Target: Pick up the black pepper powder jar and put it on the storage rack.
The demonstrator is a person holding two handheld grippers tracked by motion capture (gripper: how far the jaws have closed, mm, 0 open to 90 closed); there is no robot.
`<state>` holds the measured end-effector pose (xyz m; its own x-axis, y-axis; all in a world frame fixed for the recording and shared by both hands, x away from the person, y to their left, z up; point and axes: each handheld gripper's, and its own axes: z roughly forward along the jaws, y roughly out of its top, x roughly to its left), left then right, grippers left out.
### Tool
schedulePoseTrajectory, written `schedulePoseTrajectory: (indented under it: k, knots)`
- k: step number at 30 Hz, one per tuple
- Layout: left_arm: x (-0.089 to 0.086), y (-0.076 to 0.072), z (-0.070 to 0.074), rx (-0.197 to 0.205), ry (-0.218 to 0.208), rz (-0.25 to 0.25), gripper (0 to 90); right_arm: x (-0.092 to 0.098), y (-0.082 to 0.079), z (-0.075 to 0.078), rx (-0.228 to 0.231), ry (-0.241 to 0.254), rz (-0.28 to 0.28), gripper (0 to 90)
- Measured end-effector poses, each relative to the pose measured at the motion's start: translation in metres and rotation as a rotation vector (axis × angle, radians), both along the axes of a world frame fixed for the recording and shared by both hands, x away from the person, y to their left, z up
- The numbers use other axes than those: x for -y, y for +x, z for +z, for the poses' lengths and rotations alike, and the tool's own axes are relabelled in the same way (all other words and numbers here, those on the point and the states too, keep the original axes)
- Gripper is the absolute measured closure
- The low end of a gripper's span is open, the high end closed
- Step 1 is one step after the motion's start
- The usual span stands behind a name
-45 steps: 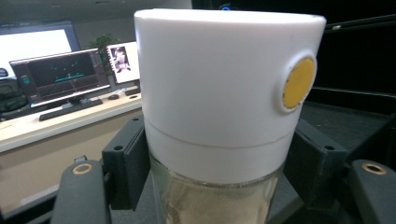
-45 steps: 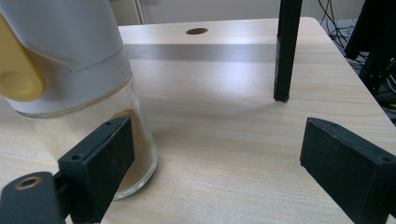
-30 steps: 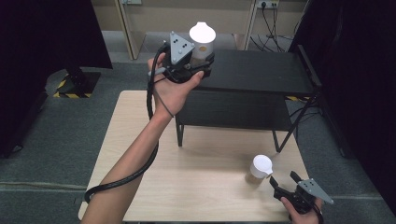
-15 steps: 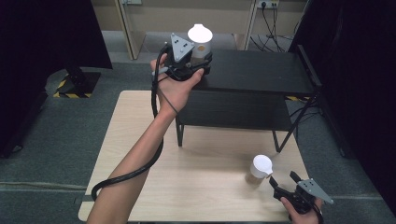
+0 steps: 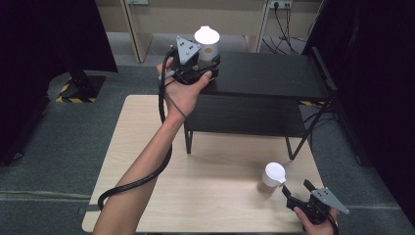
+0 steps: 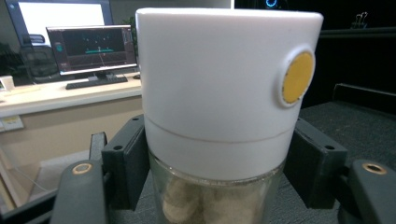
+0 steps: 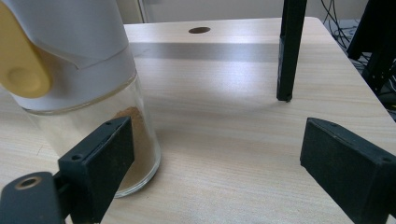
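My left tool (image 5: 208, 61) is clamped on a jar (image 6: 219, 116), pads pressing the glass just under its white lid, and I hold it above the near-left corner of the black shelf (image 5: 274, 73). The jar sits upright in the grip; whether its base touches the shelf I cannot tell. My right tool (image 5: 296, 193) stands wide open and empty low over the counter (image 5: 215, 196), with a second jar (image 7: 88, 93) just beside its left pad, not between the pads. I judge the step to be placing the first jar on the shelf. Next: lower until seated, then release without tipping.
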<state>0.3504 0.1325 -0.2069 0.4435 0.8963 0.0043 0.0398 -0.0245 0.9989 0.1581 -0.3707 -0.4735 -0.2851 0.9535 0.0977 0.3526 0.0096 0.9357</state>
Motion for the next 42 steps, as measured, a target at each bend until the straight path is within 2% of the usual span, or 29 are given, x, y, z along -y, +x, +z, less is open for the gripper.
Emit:
schedulePoseTrajectory:
  k: [1,4,21,24,28,31,35,42]
  knots:
    - [0.000,0.000,0.000,-0.007,-0.015,0.003,30.5,0.000,0.000,0.000,0.000,0.000,0.000,10.4]
    - [-0.002,0.002,0.000,-0.014,-0.026,0.000,30.4,0.000,0.000,0.000,0.001,0.000,0.000,10.4]
    - [-0.001,0.007,0.005,-0.035,-0.017,-0.005,29.8,0.000,0.000,0.000,0.000,0.000,0.002,10.4]
    - [0.000,0.006,0.006,-0.029,-0.007,0.001,25.3,0.000,0.000,0.000,-0.001,0.001,0.003,10.4]
    - [0.004,0.000,0.004,-0.008,0.014,0.014,16.1,0.000,0.000,0.000,-0.002,0.000,0.004,10.5]
    - [0.006,-0.007,0.004,0.005,0.023,0.039,14.9,0.000,0.000,0.000,-0.002,0.001,0.003,10.4]
    - [0.006,-0.014,0.006,0.003,0.052,0.042,14.5,-0.001,0.000,0.001,-0.003,-0.002,0.003,10.4]
    - [0.001,-0.032,0.005,0.026,0.037,0.036,14.2,-0.001,0.000,0.000,-0.002,-0.004,0.004,10.4]
